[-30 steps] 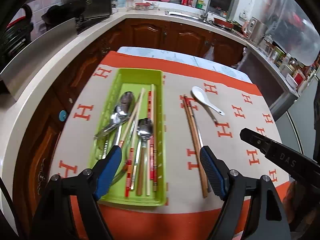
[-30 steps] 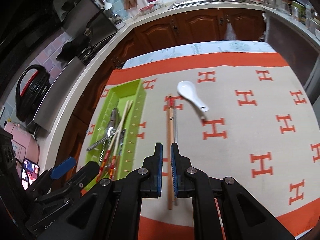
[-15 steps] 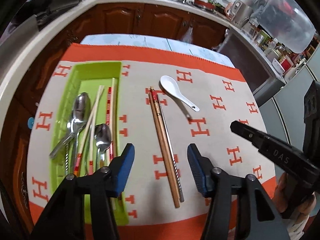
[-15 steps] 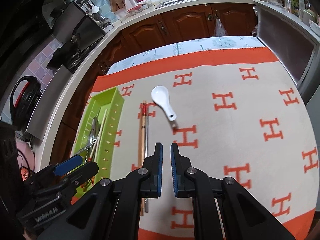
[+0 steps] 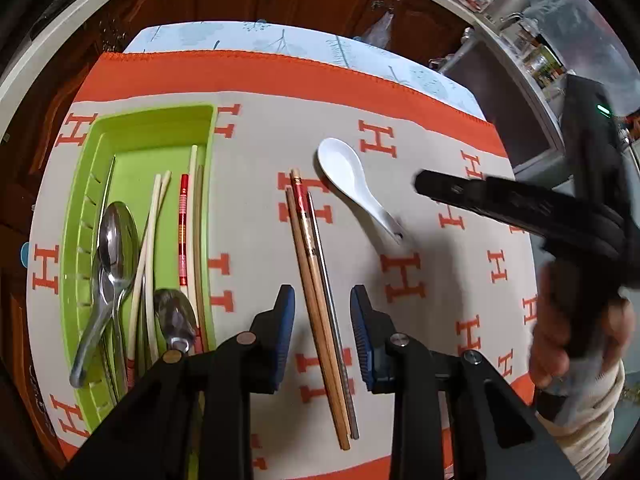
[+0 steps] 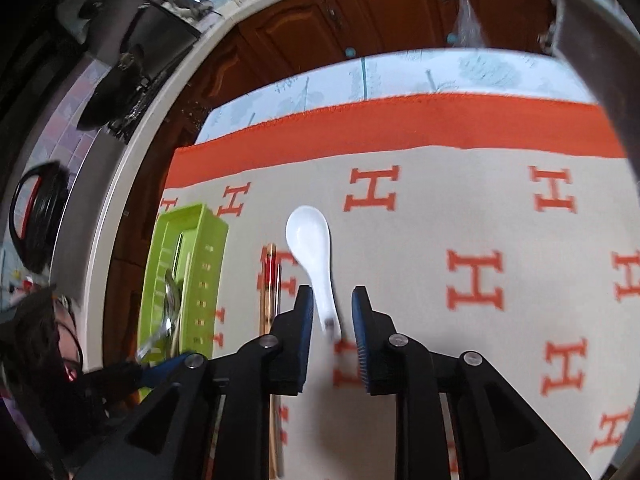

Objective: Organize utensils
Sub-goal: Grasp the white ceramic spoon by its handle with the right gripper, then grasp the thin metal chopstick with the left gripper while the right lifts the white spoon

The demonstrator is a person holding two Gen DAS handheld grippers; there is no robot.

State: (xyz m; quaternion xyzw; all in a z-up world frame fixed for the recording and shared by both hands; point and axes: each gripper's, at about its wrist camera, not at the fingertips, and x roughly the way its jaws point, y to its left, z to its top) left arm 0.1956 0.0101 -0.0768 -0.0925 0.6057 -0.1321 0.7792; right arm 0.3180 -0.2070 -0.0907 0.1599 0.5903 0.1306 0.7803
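A green tray on the left holds several metal spoons and chopsticks. Loose chopsticks, wooden and metal, lie on the cloth to its right. My left gripper is open, its blue pads on either side of them. A white ceramic spoon lies further right. My right gripper is open with the white spoon's handle between its pads. The right gripper also shows in the left wrist view, hovering over the cloth.
The table carries a beige cloth with orange H marks and an orange border. Wooden kitchen cabinets and a countertop with pots ring the far side. The tray stands at the left in the right wrist view.
My left gripper moved right from over the tray to straddle the loose chopsticks and narrowed. My right gripper opened and moved forward and down around the white spoon's handle.
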